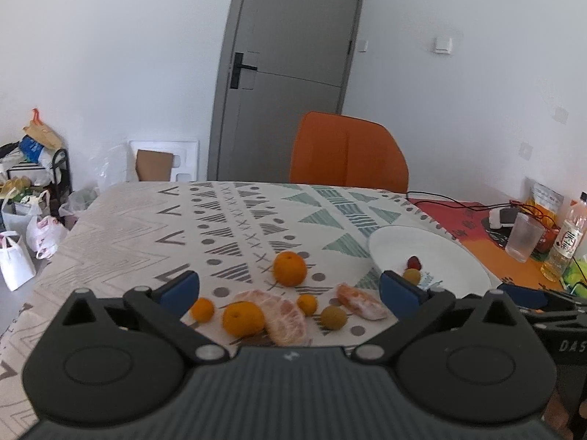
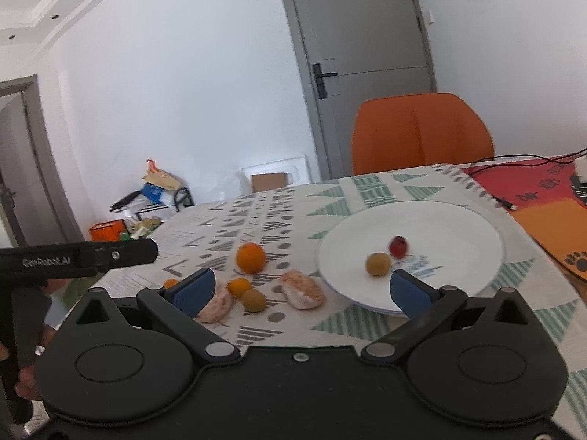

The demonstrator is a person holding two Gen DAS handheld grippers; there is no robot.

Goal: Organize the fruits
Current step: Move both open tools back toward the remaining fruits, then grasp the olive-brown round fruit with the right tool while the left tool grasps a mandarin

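Over patterned tablecloth (image 1: 121, 227), both claws gape wide, apparently empty.

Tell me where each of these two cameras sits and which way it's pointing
Left wrist: sits on the left gripper, faces the scattered fruit and grey door; its open blue fingers show.
Right wrist: sits on the right gripper, faces the white plate; its open fingers show, left gripper at left edge.
Shared: the plate, the big orange, orange chair.

Small orange (image 2: 170, 282): mostly hidden behind a blue pad.
Plate (image 1: 451, 256): near rim covered by the gripper.
Bottle (image 1: 565, 242): label too small to read.
Counter (image 2: 550, 315): cut off at the right edge.
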